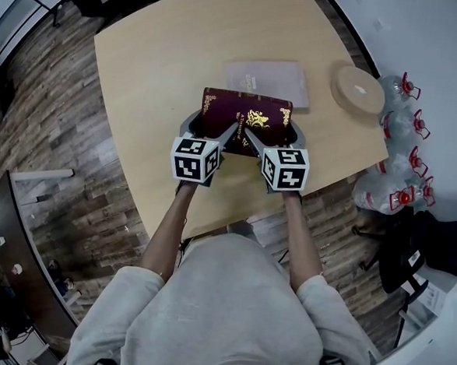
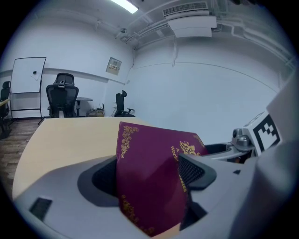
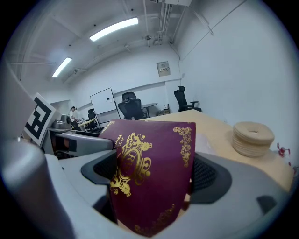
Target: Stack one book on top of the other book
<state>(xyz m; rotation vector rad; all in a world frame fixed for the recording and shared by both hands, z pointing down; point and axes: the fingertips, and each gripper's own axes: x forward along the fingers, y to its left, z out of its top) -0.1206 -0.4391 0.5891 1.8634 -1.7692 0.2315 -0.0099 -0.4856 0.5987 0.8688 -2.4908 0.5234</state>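
Left gripper [image 2: 154, 184], right gripper [image 3: 150, 183] each pinch maroon book [image 1: 246, 115] by near edge. Risk: far end sags, slips, lands skewed on grey book [image 1: 267, 82].

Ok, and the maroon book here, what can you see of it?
The maroon book is closed, its cover dark red with gold corner ornaments, a gold crest and gold lettering. The left gripper and the right gripper each clamp its near edge, side by side. It faces cover up over the table, its far edge reaching the pale grey book; whether they touch cannot be told.
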